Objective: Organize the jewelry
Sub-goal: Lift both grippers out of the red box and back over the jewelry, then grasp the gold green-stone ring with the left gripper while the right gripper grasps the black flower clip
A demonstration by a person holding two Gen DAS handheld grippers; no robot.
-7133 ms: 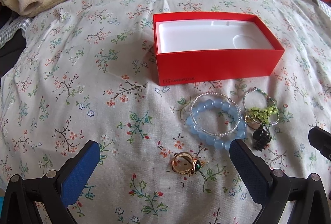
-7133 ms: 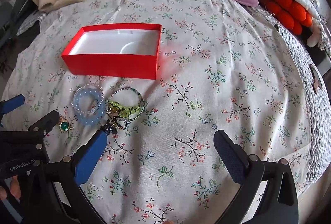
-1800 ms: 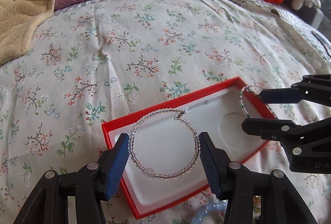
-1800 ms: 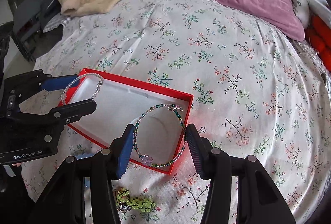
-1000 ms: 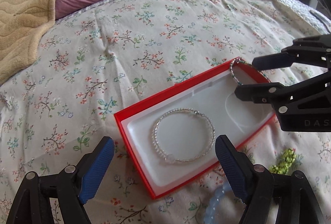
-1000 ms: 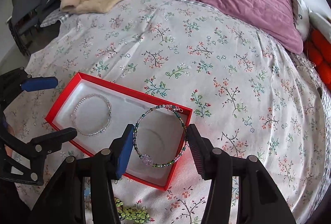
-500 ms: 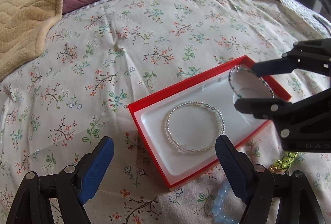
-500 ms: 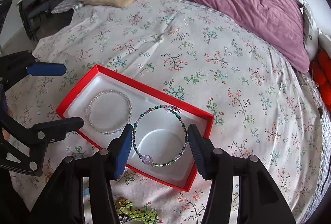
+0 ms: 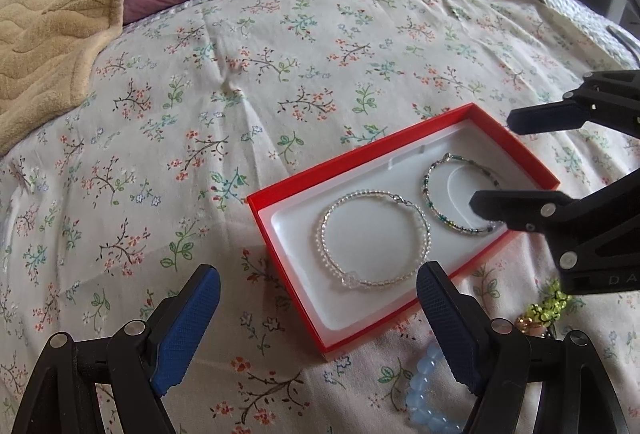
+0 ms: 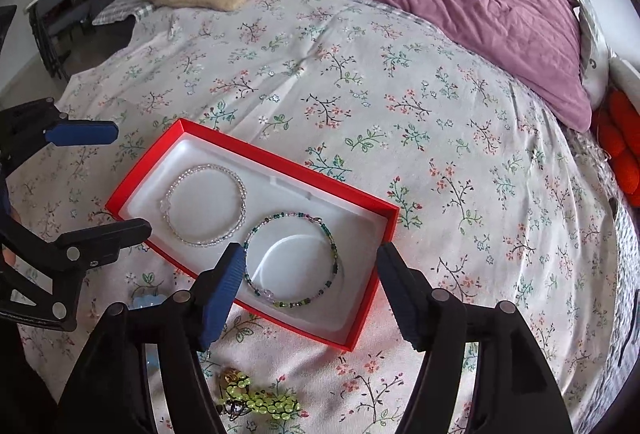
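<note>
With both bracelets lying flat in the red box (image 9: 516, 149), the light blue bead bracelet (image 9: 430, 400) on the bedspread sits just below the spread, empty left gripper (image 9: 318, 308), nearer it than the equally spread, empty right gripper (image 10: 308, 288).

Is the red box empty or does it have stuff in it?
Not empty: the red box holds a clear bracelet and a green bracelet, lying flat.

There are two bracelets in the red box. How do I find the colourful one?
Find the red box on the flowery bedspread; two thin bead bracelets lie in its white tray. The colourful bracelet lies over the round dent, at the end nearer the right gripper. Its beads are green and teal, while the clear bracelet beside it looks silvery.
</note>
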